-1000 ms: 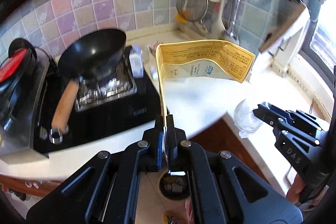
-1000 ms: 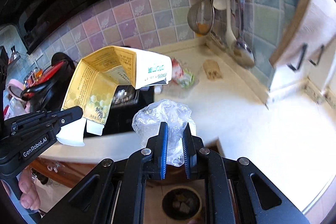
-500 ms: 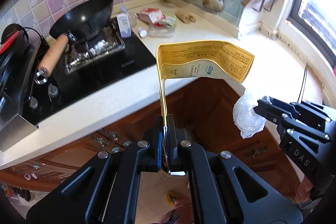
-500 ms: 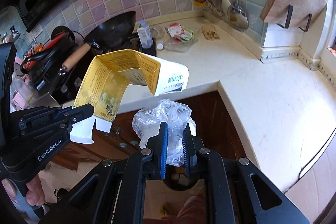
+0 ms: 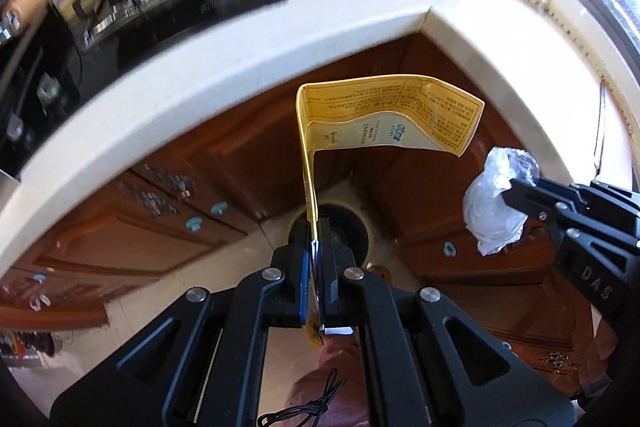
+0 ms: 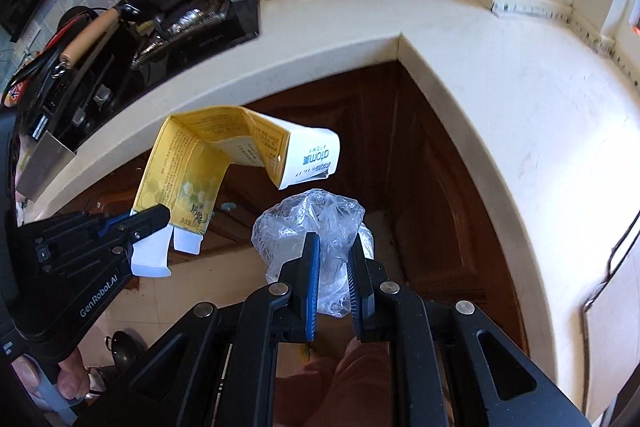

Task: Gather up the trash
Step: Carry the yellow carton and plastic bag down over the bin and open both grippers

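Because the flattened yellow carton [image 5: 390,119] is wide and floppy while the round bin [image 5: 344,227] on the floor is narrow, the likeliest slip, in my judgement, is the carton catching on the bin's rim or drifting aside when let go, landing on the tiles by the brown cabinets [image 5: 224,155]. The crumpled clear plastic bag [image 6: 316,227] is light, so it could cling to a pad or float off target. The left gripper [image 5: 316,251] is clenched on the carton's thin lower edge at the centre of the left wrist view, the sheet rising from the jaws and bending toward the right of the frame, with the bin just behind the fingertips. The right gripper [image 6: 334,259] grasps the bag, which bulges above its jaws at the centre of the right wrist view. More litter lies on the pale counter [image 6: 460,39] at the upper middle.
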Tool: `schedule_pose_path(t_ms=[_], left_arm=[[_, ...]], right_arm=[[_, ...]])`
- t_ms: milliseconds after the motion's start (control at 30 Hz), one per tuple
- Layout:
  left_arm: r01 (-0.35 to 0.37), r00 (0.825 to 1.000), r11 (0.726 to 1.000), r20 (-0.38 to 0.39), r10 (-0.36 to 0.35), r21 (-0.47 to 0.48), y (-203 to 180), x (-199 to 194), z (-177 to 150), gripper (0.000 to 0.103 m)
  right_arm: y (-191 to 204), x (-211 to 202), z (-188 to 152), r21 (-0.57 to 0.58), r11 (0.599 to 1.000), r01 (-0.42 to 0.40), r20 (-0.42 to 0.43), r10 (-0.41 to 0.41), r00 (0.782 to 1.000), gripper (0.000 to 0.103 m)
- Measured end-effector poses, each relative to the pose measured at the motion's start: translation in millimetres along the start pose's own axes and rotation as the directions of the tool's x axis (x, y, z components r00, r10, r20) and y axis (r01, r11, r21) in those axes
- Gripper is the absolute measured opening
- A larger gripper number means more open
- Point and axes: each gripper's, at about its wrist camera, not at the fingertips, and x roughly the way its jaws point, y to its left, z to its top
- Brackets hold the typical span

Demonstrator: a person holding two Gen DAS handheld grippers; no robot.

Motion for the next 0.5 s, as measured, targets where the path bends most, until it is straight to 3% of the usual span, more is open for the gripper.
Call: schedule_pose_path(t_ms=[200, 333, 500], left_arm=[[0.002, 0.997, 1.0, -0.083, -0.004, -0.021, 13, 54, -8, 0.001], [0.001, 0.994, 0.998, -0.111, -0.007, -0.057, 27, 98, -14, 0.001], [-0.007, 0.984, 0.995, -0.177, -0.01, -0.095, 40, 170, -29, 0.001]], right_arm=[[-11, 65, 2, 0.019, 1.0, -0.01, -0.091, 0.011, 0.996, 0.013], [-21, 132, -8, 0.033, 0.999, -0.011, -0.167, 0.016, 0.986, 0.013], [-42, 226, -24, 0.142, 0.99, -0.015, -0.25, 0.05, 0.967, 0.013]])
